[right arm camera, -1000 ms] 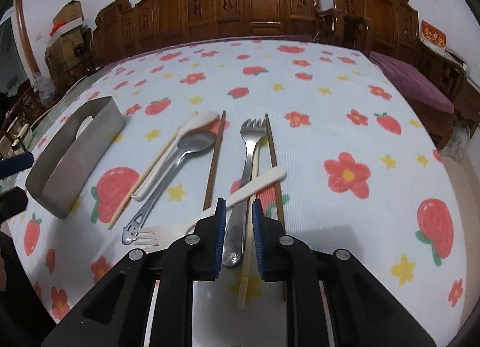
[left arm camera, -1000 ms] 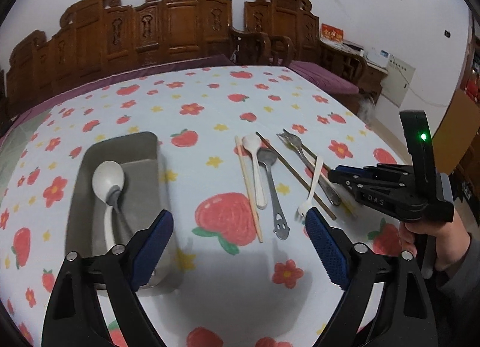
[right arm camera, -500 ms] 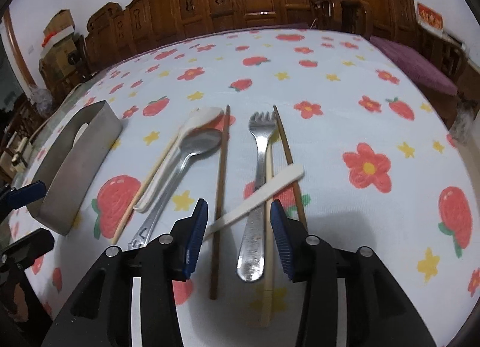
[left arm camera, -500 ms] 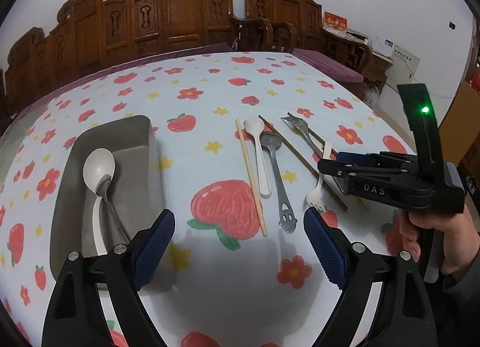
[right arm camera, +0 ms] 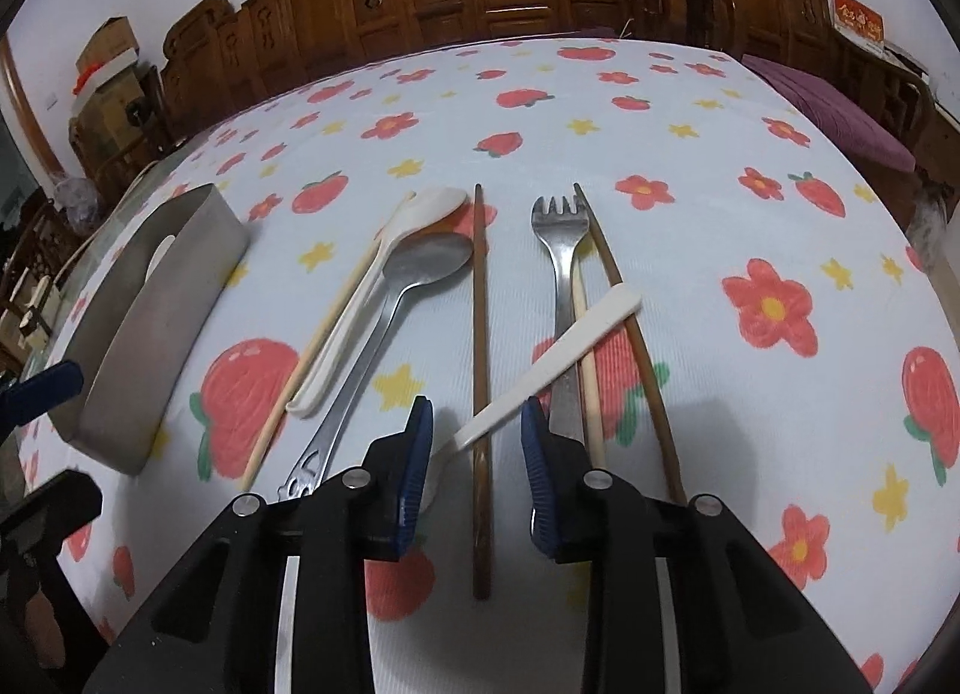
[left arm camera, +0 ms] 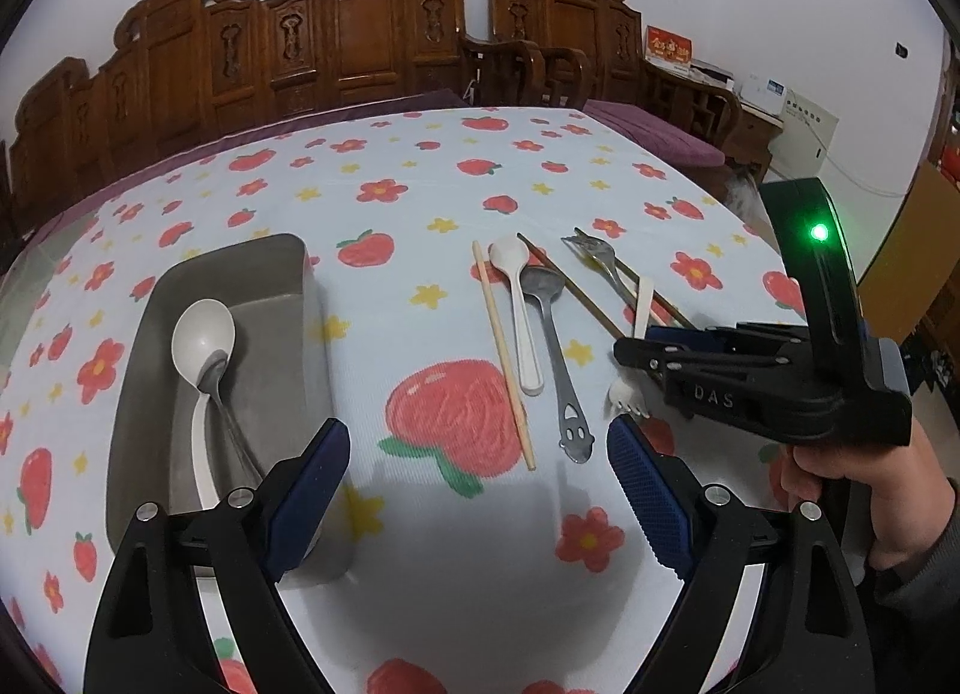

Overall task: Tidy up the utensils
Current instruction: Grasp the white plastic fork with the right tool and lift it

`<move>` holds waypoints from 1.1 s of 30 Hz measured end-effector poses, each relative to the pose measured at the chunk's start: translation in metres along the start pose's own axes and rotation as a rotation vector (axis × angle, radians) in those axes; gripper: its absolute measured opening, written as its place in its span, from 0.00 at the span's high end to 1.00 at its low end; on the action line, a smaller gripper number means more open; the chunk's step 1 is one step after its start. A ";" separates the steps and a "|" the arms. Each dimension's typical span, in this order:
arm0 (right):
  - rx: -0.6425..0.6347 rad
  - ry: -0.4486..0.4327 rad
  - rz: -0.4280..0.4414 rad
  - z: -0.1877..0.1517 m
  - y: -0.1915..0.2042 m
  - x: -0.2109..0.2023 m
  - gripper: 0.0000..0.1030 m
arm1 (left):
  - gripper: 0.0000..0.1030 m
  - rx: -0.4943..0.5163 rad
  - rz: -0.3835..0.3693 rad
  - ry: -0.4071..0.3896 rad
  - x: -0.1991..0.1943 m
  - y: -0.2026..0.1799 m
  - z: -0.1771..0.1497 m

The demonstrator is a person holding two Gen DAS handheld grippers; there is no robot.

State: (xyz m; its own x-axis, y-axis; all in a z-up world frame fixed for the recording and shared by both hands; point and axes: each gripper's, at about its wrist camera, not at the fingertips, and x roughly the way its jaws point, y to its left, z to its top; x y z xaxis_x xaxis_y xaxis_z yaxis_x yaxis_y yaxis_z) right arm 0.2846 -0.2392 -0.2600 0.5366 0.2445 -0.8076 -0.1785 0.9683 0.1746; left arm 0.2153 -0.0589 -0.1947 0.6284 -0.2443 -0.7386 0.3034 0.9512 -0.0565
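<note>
- On a tablecloth (right arm camera: 690,111) printed with strawberries and flowers: loose cutlery fanned out in a row at centre of the right wrist view.
- Lying slantwise across the row, a white plastic fork (right arm camera: 552,358), handle pointing to 1 o'clock, tines hidden under the right gripper (right arm camera: 475,457).
- Crossed beneath it: a metal fork (right arm camera: 561,274), a pale chopstick (right arm camera: 585,346) and two dark chopsticks (right arm camera: 480,370).
- At 10 o'clock of those, side by side: a white spoon (right arm camera: 372,298), a metal spoon (right arm camera: 384,334) with a smiley cut-out handle, and another pale chopstick (right arm camera: 312,358).
- Right gripper spread apart, blue pads either side of the white fork and one dark chopstick, grasping nothing.
- Left gripper (left arm camera: 480,490) hovering with fingers released wide, holding nothing.
- At 9 o'clock in the left wrist view: a grey metal tray (left arm camera: 288,286) holding a large white spoon (left arm camera: 201,346) over a metal one (left arm camera: 219,394).
- Behind the table at 12 o'clock: carved wooden chairs (left arm camera: 336,45).
</note>
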 end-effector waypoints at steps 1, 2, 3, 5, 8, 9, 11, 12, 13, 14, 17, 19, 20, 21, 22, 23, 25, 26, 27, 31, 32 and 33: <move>0.001 -0.002 -0.006 0.000 0.000 0.000 0.74 | 0.18 0.001 0.001 0.002 0.000 0.000 0.000; 0.001 -0.004 -0.020 0.000 0.000 0.000 0.77 | 0.18 0.001 0.002 0.003 0.000 0.000 -0.001; 0.005 -0.003 -0.016 0.000 -0.002 0.000 0.83 | 0.18 0.002 0.002 0.002 0.000 0.000 -0.001; 0.020 -0.002 -0.008 0.000 -0.005 -0.002 0.86 | 0.18 0.003 0.004 0.003 0.000 0.000 -0.001; 0.037 -0.004 -0.007 -0.001 -0.012 -0.005 0.90 | 0.18 0.003 0.003 0.004 0.000 0.000 -0.001; 0.045 -0.005 0.000 -0.002 -0.015 -0.007 0.91 | 0.18 0.005 0.005 0.006 0.001 0.000 -0.002; 0.054 -0.017 -0.002 -0.002 -0.019 -0.013 0.93 | 0.18 0.010 0.008 0.009 0.002 -0.002 -0.003; 0.059 -0.024 0.004 -0.001 -0.020 -0.015 0.93 | 0.18 0.013 0.010 0.010 0.002 -0.002 -0.004; 0.066 -0.031 0.011 -0.001 -0.022 -0.018 0.93 | 0.18 0.016 0.013 0.013 0.003 -0.003 -0.004; 0.073 -0.041 0.020 -0.001 -0.024 -0.022 0.93 | 0.18 0.019 0.016 0.014 0.004 -0.003 -0.005; 0.090 -0.063 0.034 0.001 -0.031 -0.030 0.93 | 0.18 0.024 0.026 0.019 0.008 -0.003 -0.003; 0.106 -0.070 0.049 0.002 -0.037 -0.033 0.93 | 0.18 0.022 0.029 0.022 0.011 -0.003 0.000; 0.113 -0.070 0.059 0.003 -0.040 -0.033 0.93 | 0.18 0.021 0.030 0.024 0.013 -0.003 0.002; 0.122 -0.074 0.073 0.004 -0.044 -0.034 0.93 | 0.18 0.023 0.031 0.025 0.015 -0.005 0.004; 0.124 -0.078 0.076 0.005 -0.046 -0.035 0.93 | 0.19 0.027 0.031 0.024 0.016 -0.006 0.005; 0.123 -0.082 0.077 0.005 -0.048 -0.036 0.93 | 0.21 0.035 0.033 0.023 0.017 -0.008 0.007; 0.124 -0.090 0.087 0.007 -0.052 -0.039 0.93 | 0.24 0.048 0.038 0.023 0.021 -0.011 0.012; 0.124 -0.092 0.086 0.007 -0.053 -0.039 0.93 | 0.27 0.050 0.031 0.024 0.024 -0.013 0.015; 0.121 -0.091 0.083 0.007 -0.055 -0.039 0.93 | 0.30 0.050 0.026 0.025 0.027 -0.014 0.017; 0.107 -0.090 0.067 0.009 -0.057 -0.037 0.93 | 0.41 0.053 0.007 0.041 0.044 -0.019 0.028; 0.100 -0.091 0.059 0.010 -0.057 -0.037 0.93 | 0.45 0.051 0.000 0.046 0.050 -0.020 0.032; 0.096 -0.091 0.055 0.010 -0.057 -0.037 0.93 | 0.49 0.049 -0.006 0.051 0.056 -0.021 0.035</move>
State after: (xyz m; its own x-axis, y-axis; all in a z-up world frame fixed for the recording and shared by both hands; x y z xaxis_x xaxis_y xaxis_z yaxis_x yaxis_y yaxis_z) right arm 0.2832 -0.3029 -0.2350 0.6017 0.2965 -0.7417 -0.1323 0.9527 0.2735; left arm 0.2692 -0.0987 -0.2109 0.5899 -0.2389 -0.7713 0.3426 0.9390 -0.0289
